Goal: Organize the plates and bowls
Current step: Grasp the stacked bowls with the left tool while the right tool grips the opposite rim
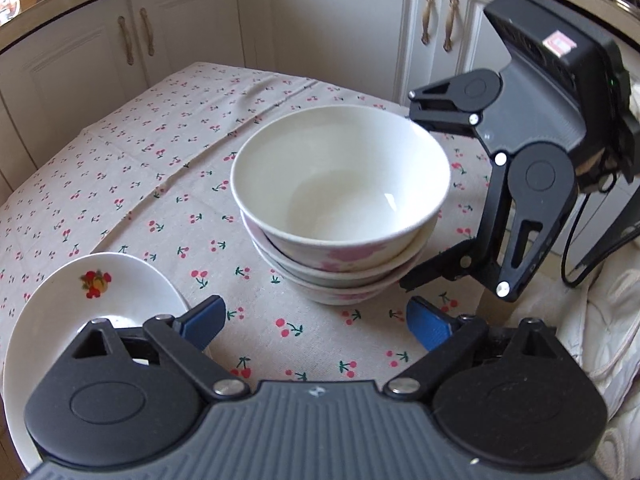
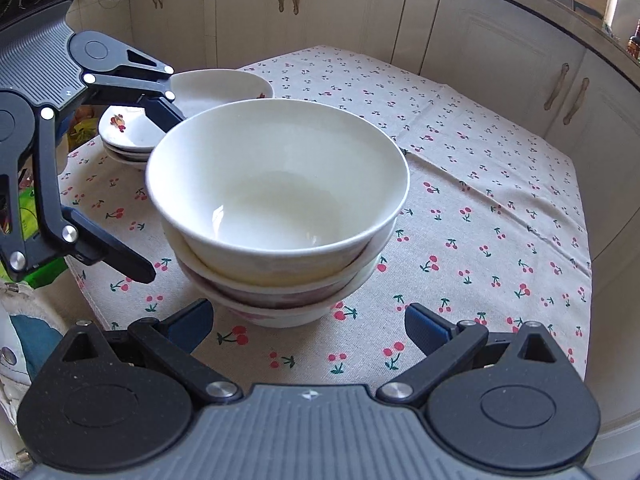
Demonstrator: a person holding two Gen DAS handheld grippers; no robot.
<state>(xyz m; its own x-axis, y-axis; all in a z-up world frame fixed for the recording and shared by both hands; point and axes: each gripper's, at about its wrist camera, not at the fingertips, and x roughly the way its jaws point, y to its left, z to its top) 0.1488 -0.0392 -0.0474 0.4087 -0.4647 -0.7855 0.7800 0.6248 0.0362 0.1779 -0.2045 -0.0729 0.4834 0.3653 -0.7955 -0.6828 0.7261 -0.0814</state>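
Observation:
A stack of three white bowls [image 1: 340, 184] with pink flower prints stands on the cherry-print tablecloth; it also shows in the right wrist view [image 2: 276, 184]. My left gripper [image 1: 316, 320] is open and empty, just in front of the stack. My right gripper [image 2: 308, 326] is open and empty, close in front of the stack from the other side. A stack of white plates [image 2: 128, 132] with a fruit print lies beyond the bowls, partly hidden by my left gripper; the top plate [image 1: 100, 296] shows under my left finger.
The tablecloth [image 2: 480, 208] covers a small table [image 1: 140, 168]. White cabinets with handles [image 1: 340, 28] stand close behind. A white padded cloth [image 1: 608, 320] lies at the table's right edge. Colourful packages [image 2: 24, 216] sit beyond the left edge.

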